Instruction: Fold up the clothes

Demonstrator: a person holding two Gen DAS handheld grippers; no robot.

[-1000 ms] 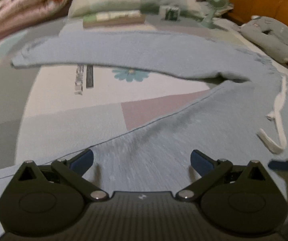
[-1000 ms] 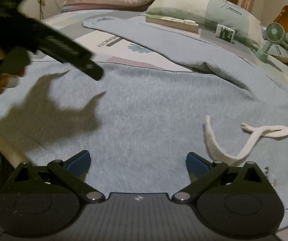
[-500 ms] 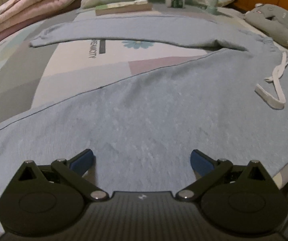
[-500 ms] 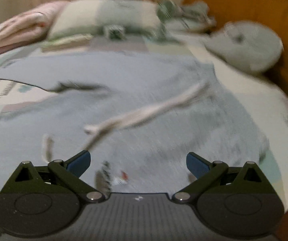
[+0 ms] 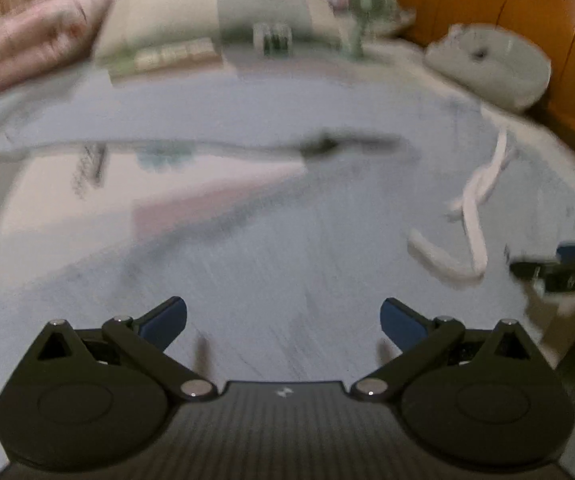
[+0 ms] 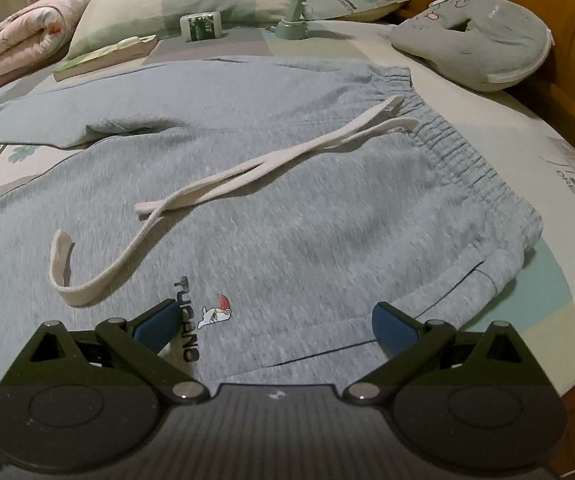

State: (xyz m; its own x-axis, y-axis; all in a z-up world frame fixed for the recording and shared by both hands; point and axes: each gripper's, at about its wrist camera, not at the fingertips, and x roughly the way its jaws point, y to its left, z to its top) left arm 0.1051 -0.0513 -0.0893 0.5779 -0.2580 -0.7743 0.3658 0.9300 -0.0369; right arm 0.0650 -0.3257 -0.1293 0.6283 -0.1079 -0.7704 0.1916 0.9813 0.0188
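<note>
Left gripper [image 5: 283, 314]: jaws wide apart, holding nothing, low over the near leg of the grey sweatpants [image 6: 287, 184]; view blurred, far leg splayed ahead-left. Right gripper [image 6: 274, 320]: also spread and empty, just above the logo [image 6: 207, 316], pocket seam by its right finger, white drawstring [image 6: 223, 176] ahead-left, elastic waistband [image 6: 467, 152] ahead-right. My read: nothing folded yet, so tuck the drawstring clear, pinch both layers at the near waistband corner and leg edge, then carry over onto the far leg.

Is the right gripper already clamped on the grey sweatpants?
No: the right gripper is open above the grey sweatpants, blue pads spread wide with nothing between them.
</note>
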